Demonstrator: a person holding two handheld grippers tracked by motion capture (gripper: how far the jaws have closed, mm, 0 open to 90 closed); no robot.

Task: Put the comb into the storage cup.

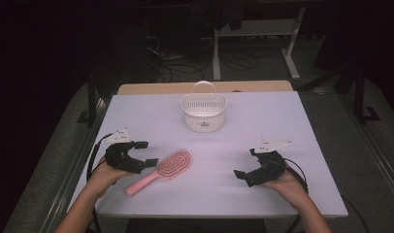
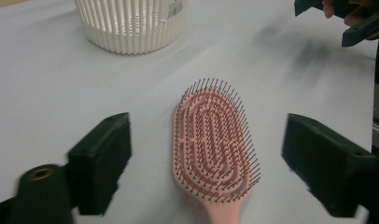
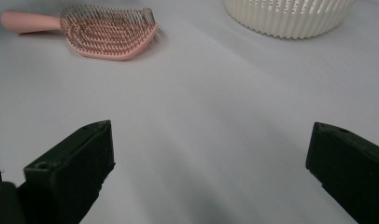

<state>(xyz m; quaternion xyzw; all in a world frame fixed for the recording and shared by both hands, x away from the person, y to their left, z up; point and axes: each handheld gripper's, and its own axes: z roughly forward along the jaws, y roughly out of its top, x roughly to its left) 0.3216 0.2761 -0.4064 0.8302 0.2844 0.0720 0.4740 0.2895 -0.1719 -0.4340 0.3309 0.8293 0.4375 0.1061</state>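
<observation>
Pink hairbrush (image 1: 162,170) — one; white basket (image 1: 204,112) — one; two claws spread wide.

Pink hairbrush (image 1: 162,170), white ribbed basket (image 1: 204,112), pale lavender table (image 1: 263,116).

A pink vented hairbrush (image 1: 162,169) is lying bristles-up on the table, well short of a white slatted basket (image 1: 204,111).
</observation>
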